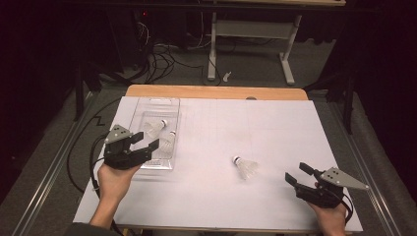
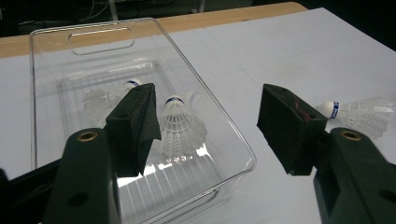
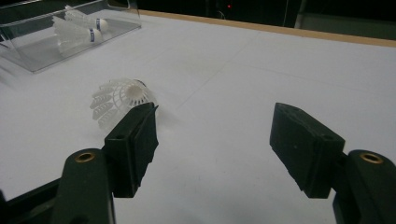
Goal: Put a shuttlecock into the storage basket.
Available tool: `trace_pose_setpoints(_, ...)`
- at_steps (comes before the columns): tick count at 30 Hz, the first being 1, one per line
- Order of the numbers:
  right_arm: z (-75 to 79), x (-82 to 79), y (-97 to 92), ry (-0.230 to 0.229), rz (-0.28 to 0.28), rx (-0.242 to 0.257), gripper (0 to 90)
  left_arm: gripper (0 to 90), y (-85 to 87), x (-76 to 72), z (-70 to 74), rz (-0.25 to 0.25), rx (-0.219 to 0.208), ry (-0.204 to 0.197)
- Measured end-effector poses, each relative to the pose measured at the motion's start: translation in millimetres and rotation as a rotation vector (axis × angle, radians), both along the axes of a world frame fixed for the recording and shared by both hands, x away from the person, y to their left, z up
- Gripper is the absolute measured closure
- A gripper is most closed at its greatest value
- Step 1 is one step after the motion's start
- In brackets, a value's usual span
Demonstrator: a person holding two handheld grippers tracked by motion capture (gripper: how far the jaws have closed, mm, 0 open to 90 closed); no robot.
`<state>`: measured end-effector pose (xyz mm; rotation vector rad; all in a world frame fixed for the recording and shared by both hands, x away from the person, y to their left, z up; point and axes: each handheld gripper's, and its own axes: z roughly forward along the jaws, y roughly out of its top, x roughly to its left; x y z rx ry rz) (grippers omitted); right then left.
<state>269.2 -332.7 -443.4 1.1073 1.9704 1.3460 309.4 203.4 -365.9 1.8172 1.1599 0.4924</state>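
Lying loose on the surface [image 1: 206, 187], one shuttlecock [image 1: 246, 167] sits ahead of the spread, empty right claw [image 1: 298, 174], its cork hidden in that claw's view; the left claw [image 1: 145, 140] gapes over the tray [image 1: 147, 105], partly hiding two more.

High view looks down the counter [image 1: 216, 196] from above the near edge — left tool camera sits close over the clear tray [image 2: 219, 135], right one low, facing it from afar; all share that tray.

Dim room, brightly lit white table [image 1: 275, 128]; glare on the clear tray [image 2: 187, 161]; slightly soft, grainy pictures.
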Motion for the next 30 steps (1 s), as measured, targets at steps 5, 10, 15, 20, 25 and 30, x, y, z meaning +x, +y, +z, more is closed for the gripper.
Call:
trace_pose_setpoints(5, -0.2, 0.7, 0.1, 0.000, -0.001, -0.002, 32.7, 38.2, 0.1, -3.0, -4.0, 0.000, -0.002, -0.002)
trace_pose_setpoints(10, -0.1, 0.6, -0.1, 0.000, -0.003, 0.000, 32.7, 37.9, 2.4, -7.3, -7.5, 0.006, -0.007, -0.002)
trace_pose_setpoints(15, 0.0, 0.9, 0.1, 0.002, -0.007, 0.003, 32.7, 37.8, 4.8, -12.8, -10.8, 0.008, -0.016, -0.012)
trace_pose_setpoints(20, 0.0, 1.5, -0.2, 0.004, -0.009, 0.005, 32.7, 37.8, 7.4, -16.8, -13.9, 0.013, -0.021, -0.021)
trace_pose_setpoints(25, 0.1, 1.0, -0.1, 0.003, -0.011, 0.005, 32.6, 37.8, 8.4, -19.7, -17.3, 0.017, -0.029, -0.025)
trace_pose_setpoints(30, -0.1, 1.3, -0.6, 0.005, -0.012, 0.007, 32.6, 37.8, 6.8, -21.0, -20.6, 0.011, -0.027, -0.025)
